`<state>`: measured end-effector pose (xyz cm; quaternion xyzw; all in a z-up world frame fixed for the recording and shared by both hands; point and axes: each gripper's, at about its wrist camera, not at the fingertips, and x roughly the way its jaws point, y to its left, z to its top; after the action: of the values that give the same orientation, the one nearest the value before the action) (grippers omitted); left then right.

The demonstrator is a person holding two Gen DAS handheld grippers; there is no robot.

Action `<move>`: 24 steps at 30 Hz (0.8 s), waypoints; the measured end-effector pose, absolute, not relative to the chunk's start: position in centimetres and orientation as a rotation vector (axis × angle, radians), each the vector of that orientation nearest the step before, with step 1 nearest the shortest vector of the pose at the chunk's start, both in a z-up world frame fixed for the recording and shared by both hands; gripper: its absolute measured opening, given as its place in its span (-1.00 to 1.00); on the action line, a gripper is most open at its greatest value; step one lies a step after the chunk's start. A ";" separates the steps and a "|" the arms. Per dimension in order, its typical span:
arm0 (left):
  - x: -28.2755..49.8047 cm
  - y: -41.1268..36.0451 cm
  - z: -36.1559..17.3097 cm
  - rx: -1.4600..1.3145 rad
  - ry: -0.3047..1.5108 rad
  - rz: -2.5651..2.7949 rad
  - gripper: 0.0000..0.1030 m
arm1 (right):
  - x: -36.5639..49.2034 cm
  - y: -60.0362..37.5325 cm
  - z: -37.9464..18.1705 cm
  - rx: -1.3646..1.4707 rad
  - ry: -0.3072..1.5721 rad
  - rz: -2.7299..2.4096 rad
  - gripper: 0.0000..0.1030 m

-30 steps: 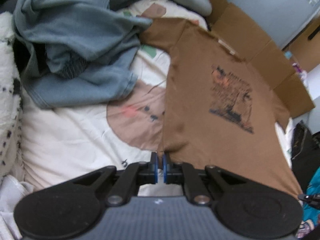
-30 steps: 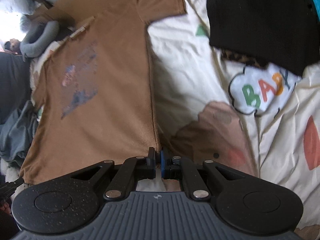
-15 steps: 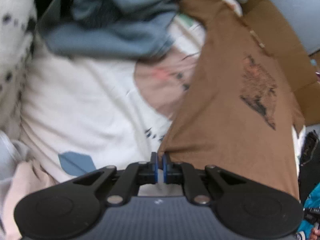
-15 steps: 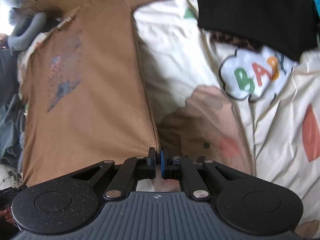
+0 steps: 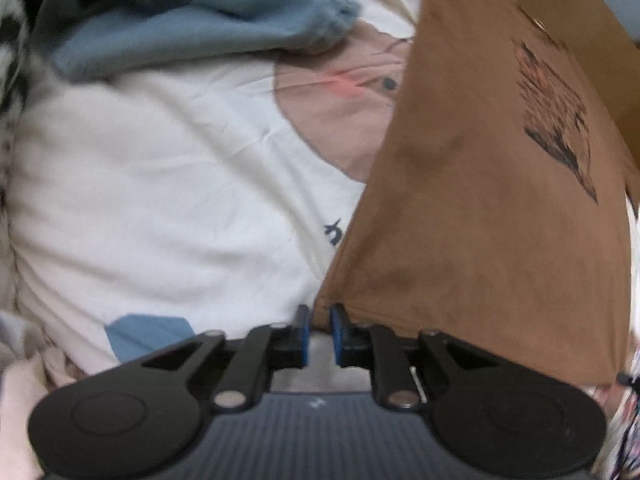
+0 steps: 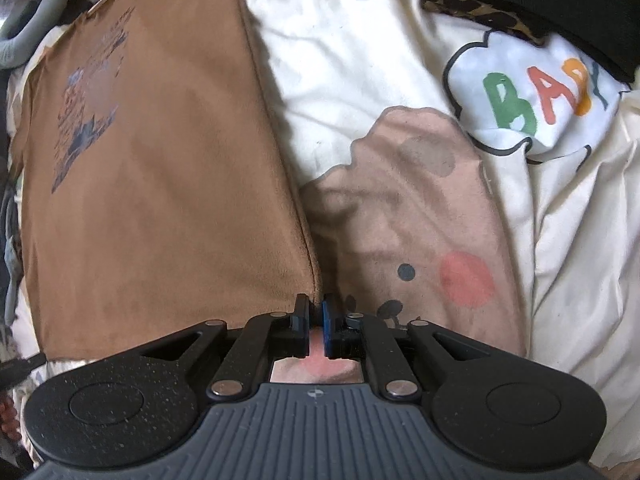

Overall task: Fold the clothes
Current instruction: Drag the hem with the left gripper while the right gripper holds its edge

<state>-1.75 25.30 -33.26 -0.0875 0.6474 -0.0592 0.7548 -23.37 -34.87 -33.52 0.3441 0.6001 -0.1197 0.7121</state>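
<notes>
A cream printed bedspread (image 5: 152, 168) carries everything, with a heap of blue-grey clothes (image 5: 192, 28) at its far edge. The brown T-shirt (image 5: 480, 200) lies flat on it, print up, likely spread for folding. The left gripper (image 5: 319, 320) sits at one hem corner, jaws opening — the corner lies between the pads, no longer pinched. The right gripper (image 6: 316, 312) is at the other hem corner, jaws just parting, hem edge at the narrow gap — probably letting go too.

Brown T-shirt (image 5: 472, 208) with dark, perhaps bluish print; cream cartoon-patterned bedsheet (image 5: 160, 184); grey-blue garment (image 5: 192, 28).
</notes>
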 end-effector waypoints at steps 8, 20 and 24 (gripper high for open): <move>-1.0 25.3 -33.0 -0.220 1.376 -0.153 -0.07 | -24.4 -36.4 -32.4 0.758 1.274 -0.259 -0.40; -1.4 26.6 -34.4 -0.283 1.422 -0.110 -0.87 | -22.7 -36.5 -34.8 0.741 1.249 -0.212 -0.41; -1.5 25.8 -33.6 -0.202 1.416 -0.119 -0.90 | -22.2 -35.0 -35.1 0.662 1.293 -0.190 -0.84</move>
<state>-1.51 25.83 -33.57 -0.0927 0.6489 -0.0543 0.7532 -22.20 -34.97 -35.11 0.3021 0.5904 -0.0866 0.7435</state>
